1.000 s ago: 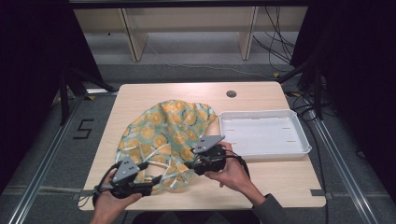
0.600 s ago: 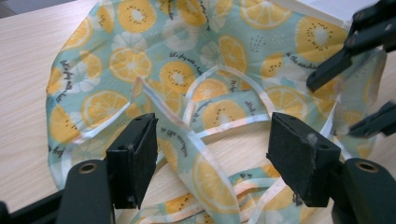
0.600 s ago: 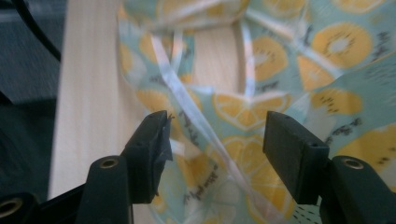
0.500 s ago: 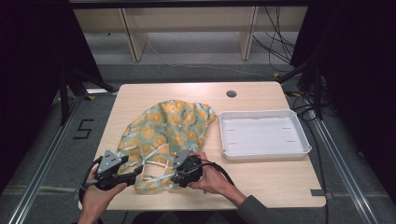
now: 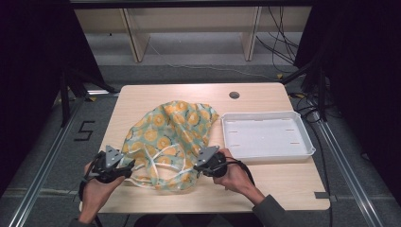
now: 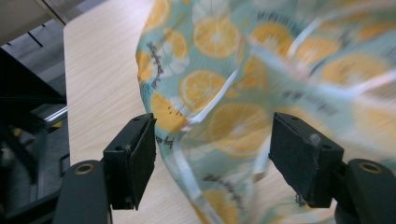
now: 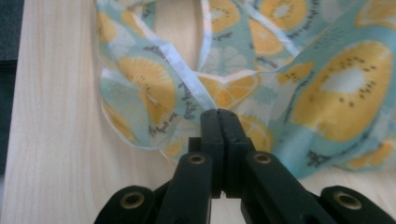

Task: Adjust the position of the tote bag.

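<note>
Right fingers (image 7: 218,116): pressed together, having just closed, with the cloth (image 7: 261,60) edge meeting their tips; whether any fabric is caught between them cannot be told. Left fingers (image 6: 212,154): spread wide, cloth (image 6: 261,93) lying between them, neither pad pressing it.

High view. The left gripper (image 5: 126,166) sits at the near left edge of the cloth (image 5: 170,137), held by the left hand (image 5: 97,187). The right gripper (image 5: 201,164) sits at the near right edge of the cloth, held by the right hand (image 5: 234,175). The cloth, patterned with orange slices on pale green, lies crumpled on the worktop (image 5: 283,182) between and beyond both grippers. A white tray (image 5: 309,142) stands beyond and to the right of the right gripper, just beside the cloth.

Left gripper view. A folded corner of cloth with a white hem runs down between the two pads. The left pad (image 6: 135,156) touches or nearly touches the fabric edge; the right pad (image 6: 299,156) stands over the cloth. Bare worktop (image 6: 98,79) lies left of the fingers.

Right gripper view. The closed tips meet a white hem where several folds converge. Cloth spreads above and to both sides of the tips. Worktop (image 7: 51,140) shows left of the fingers.
</note>
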{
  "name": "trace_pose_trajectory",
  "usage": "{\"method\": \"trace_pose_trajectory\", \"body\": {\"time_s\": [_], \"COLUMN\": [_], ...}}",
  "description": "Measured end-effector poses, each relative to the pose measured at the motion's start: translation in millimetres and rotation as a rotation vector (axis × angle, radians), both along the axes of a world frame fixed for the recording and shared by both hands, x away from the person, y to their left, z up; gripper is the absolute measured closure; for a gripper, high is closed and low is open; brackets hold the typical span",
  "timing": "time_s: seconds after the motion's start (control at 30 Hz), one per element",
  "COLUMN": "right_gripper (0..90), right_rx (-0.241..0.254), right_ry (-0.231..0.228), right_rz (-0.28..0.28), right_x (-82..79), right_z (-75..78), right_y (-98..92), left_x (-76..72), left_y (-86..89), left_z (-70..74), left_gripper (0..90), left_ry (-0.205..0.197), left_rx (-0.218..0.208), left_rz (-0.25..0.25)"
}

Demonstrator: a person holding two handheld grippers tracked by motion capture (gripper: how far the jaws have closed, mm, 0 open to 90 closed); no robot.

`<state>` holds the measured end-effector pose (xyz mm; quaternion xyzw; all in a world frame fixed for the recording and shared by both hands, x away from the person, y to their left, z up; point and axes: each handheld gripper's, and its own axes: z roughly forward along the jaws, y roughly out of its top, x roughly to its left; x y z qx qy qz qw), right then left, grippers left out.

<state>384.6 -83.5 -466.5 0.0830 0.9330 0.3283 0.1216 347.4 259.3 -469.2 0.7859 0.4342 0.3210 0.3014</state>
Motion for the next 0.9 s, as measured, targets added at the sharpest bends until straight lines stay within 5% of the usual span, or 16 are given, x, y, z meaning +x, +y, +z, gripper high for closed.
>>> {"method": "trace_pose_trajectory", "body": {"time_s": [0.03,0.07,0.13,0.17,0.23,0.37,0.4,0.63,0.9], "right_gripper": [90.0,90.0,90.0,90.0,90.0,90.0,90.0,90.0,90.0], "right_rx": [0.011,0.02,0.026,0.03,0.037,0.033,0.035,0.082,0.123], "right_ry": [0.011,0.011,0.011,0.018,0.009,0.012,0.015,0.003,-0.024], "right_rz": [-0.027,-0.035,-0.021,-0.051,-0.054,-0.06,-0.063,-0.097,-0.152], "right_x": [-0.4,0.9,3.5,3.1,5.8,5.8,5.4,9.6,20.1], "right_z": [1.3,1.9,2.0,2.5,3.1,3.2,3.3,13.6,22.2], "right_y": [-4.8,-8.5,-11.1,-13.6,-16.2,-16.3,-16.4,-28.0,-50.8], "left_x": [12.5,12.5,27.1,34.8,45.7,47.2,45.6,6.1,-28.9], "left_y": [-4.4,-4.4,-7.1,-8.6,-8.6,-11.1,-11.3,-21.8,-53.3], "left_z": [-10.1,-10.1,-19.8,-25.2,-28.7,-26.7,-25.6,-18.2,-17.9], "left_gripper": [31.2,31.1,31.1,31.8,45.8,81.2,81.2,87.6,86.9], "left_ry": [0.019,0.019,0.036,0.034,0.054,0.005,-0.002,0.067,0.071], "left_rx": [0.079,0.079,0.166,0.171,0.233,0.274,0.28,0.151,0.077], "left_rz": [-0.018,-0.018,-0.01,-0.008,0.0,-0.056,-0.073,-0.196,-0.325]}}
